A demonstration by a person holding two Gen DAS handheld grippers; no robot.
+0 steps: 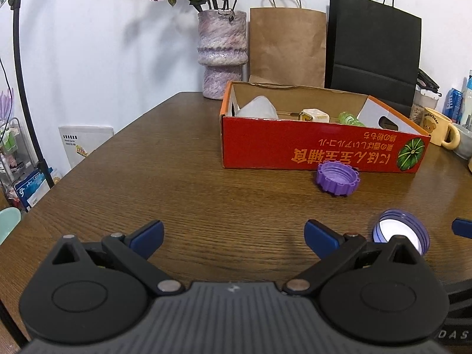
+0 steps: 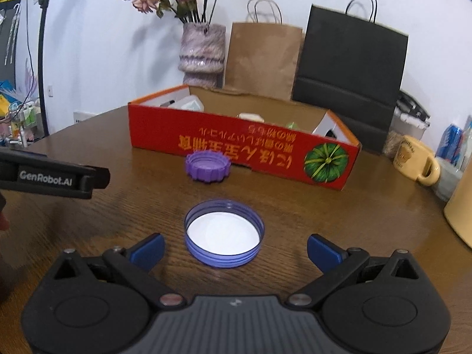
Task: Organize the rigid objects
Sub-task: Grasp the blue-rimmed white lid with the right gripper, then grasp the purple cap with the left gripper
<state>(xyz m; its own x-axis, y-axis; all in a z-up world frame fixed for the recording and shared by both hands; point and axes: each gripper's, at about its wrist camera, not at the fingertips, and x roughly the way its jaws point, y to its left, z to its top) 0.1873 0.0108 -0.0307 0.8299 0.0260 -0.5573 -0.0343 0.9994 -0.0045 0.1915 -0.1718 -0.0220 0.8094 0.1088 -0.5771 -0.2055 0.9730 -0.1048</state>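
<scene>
Looks like the right tool [image 2: 235, 249] is lining up on the blue jar lid [image 2: 224, 233], which is lying open side up on the worktop [image 2: 339, 230] at lower centre of the right view, sitting just ahead of jaws spread wide and holding nothing. The left tool [image 1: 234, 236] is hanging wide open and empty too. Next it probably needs nudging forward to straddle the rim, pinching, then carrying it into the red cardboard box [image 2: 242, 147], where the ridged purple cap [image 2: 208, 166] is waiting in front.

"GenRobot.AI" is printed on the left gripper [image 2: 44, 177], seen left of the jaws; "butterbear" is read on the yellow mug [image 1: 439, 126], far right beyond them.
</scene>
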